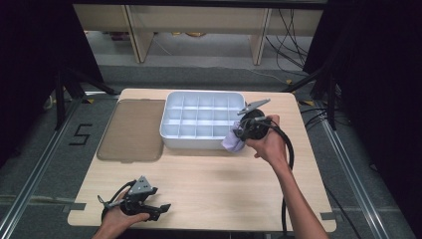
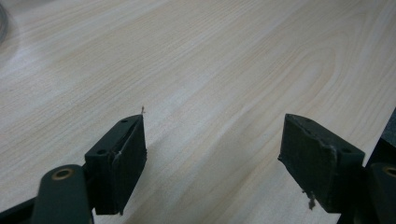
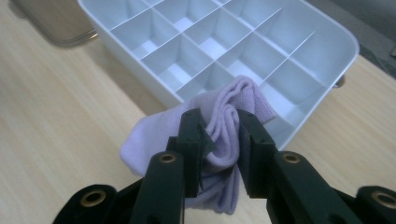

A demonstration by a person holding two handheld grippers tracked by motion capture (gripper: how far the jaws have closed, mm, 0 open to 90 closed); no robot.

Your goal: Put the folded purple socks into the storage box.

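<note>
A rolled lilac sock (image 3: 223,135) is pinched between the black jaws of my right gripper (image 3: 219,126), which is shut on it. In the high view the right gripper (image 1: 238,137) holds the sock (image 1: 232,143) off the table at the near right corner of the white divided box (image 1: 201,119). The box (image 3: 299,37) has several empty compartments. My left gripper (image 1: 157,209) rests low over the table's near left part, and in the left gripper view its jaws stand wide apart (image 2: 212,149) over bare wood with nothing between them.
A translucent brownish lid (image 1: 132,129) lies flat on the table to the left of the box. The light wooden table (image 1: 209,184) has bare room across its near half. Dark stands and cables surround the table on the floor.
</note>
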